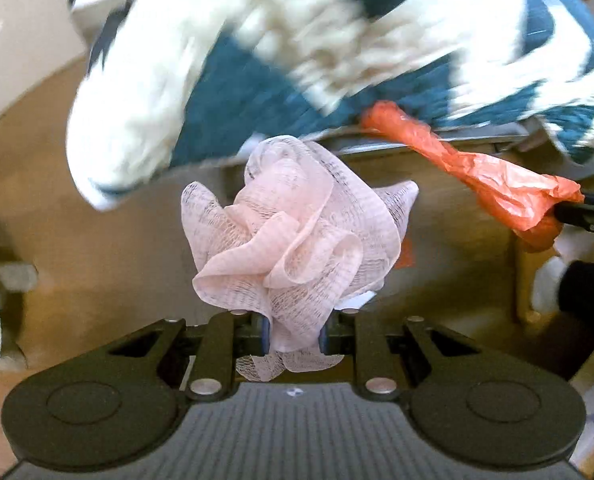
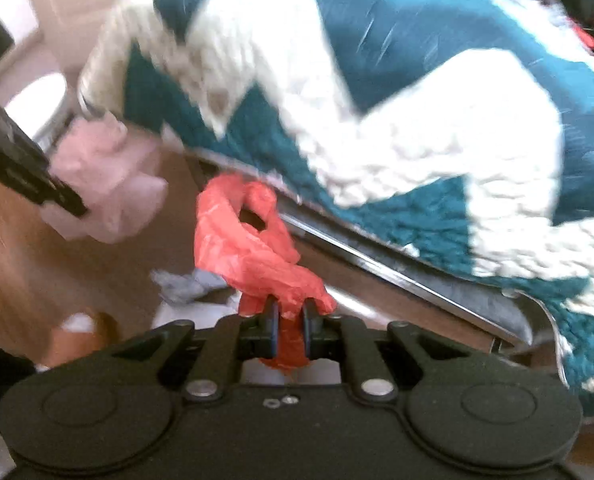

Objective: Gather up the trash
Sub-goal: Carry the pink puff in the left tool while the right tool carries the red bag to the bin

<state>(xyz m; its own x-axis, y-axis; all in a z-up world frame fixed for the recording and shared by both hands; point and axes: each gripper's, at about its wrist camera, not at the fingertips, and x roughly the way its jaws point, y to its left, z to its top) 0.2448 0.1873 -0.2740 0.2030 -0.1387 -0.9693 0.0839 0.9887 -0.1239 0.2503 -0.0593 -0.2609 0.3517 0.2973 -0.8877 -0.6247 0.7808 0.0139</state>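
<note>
Left wrist view: the left gripper (image 1: 296,334) is clamped on a pink loofah (image 1: 293,236), held above the floor beside the bed edge; that clamp should be kept firm.

Right wrist view: the right gripper (image 2: 290,334) is clamped on a red bag (image 2: 257,252), likely needing to be opened for the loofah.

Matte black tongs (image 1: 295,334) on the left, with blue pads (image 1: 266,334) inside the fingers, silver pivot pins, two round raised discs, a ribbed grey plate between. Same black build on the right tongs (image 2: 290,326): silver pins, two small screws mid-body.
</note>
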